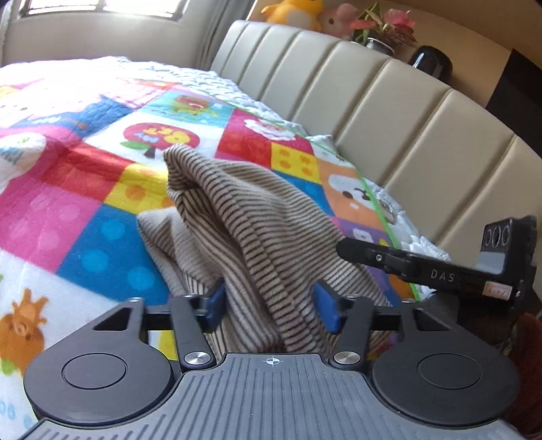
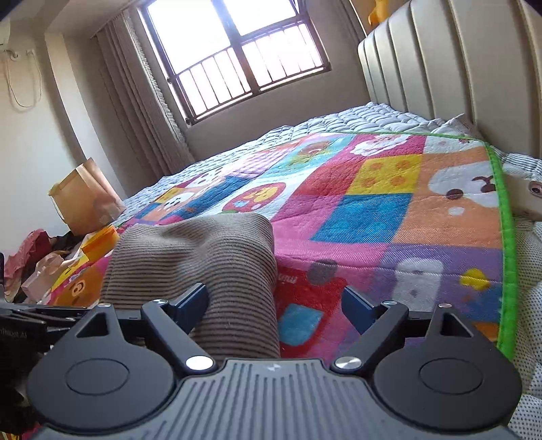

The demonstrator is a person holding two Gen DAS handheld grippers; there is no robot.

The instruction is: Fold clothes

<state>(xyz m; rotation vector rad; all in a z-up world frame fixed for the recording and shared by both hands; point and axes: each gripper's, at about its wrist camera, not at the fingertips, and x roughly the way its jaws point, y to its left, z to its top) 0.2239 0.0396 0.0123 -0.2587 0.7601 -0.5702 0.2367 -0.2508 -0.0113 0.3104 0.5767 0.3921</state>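
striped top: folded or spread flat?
Neither: the striped top is bunched, draped in loose ridges on the quilt; no flat layers visible.

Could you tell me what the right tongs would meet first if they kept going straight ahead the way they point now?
Most likely the striped garment: it already lies between the open fingers of the right tongs, towards the left one, and bunches up just ahead. Beyond it lies only the colourful quilt, though depth is hard to judge.

A home bedroom is showing here: a bright patchwork cartoon quilt [image 2: 372, 210] is covering a bed with a padded beige headboard [image 1: 389, 111], plush toys [image 1: 298, 13] are sitting above it, and daylight is coming through a barred window [image 2: 237, 57] beside long curtains [image 2: 135, 101].
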